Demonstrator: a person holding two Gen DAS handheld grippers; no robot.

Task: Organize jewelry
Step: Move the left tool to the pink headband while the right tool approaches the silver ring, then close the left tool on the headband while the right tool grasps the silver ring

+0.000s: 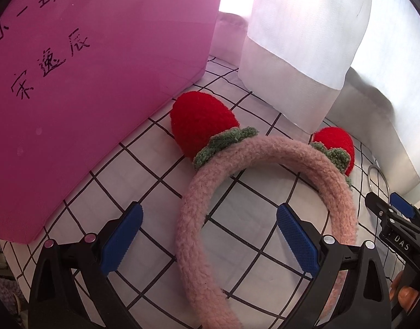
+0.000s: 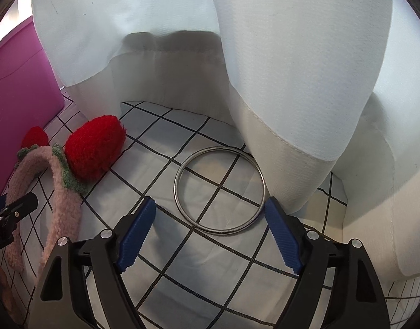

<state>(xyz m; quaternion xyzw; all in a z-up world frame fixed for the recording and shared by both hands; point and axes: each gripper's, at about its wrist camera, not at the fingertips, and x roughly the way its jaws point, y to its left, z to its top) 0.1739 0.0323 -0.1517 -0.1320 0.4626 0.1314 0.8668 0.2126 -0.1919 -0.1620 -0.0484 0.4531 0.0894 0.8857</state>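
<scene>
A fuzzy pink headband (image 1: 199, 200) with two red knitted strawberries (image 1: 203, 124) lies on the checked cloth (image 1: 155, 164). My left gripper (image 1: 210, 227) is open, its blue pads on either side of the band's left arm, low over the cloth. A silver bangle (image 2: 219, 189) lies flat on the cloth. My right gripper (image 2: 210, 230) is open, its fingertips just short of the bangle's near edge. The headband also shows at the left of the right wrist view (image 2: 59, 200). The right gripper shows at the right edge of the left wrist view (image 1: 396, 211).
A pink plastic box (image 1: 86, 82) with black handwriting stands on the left, close to the headband. White curtains (image 2: 278, 68) hang at the back and right, touching the cloth right beside the bangle.
</scene>
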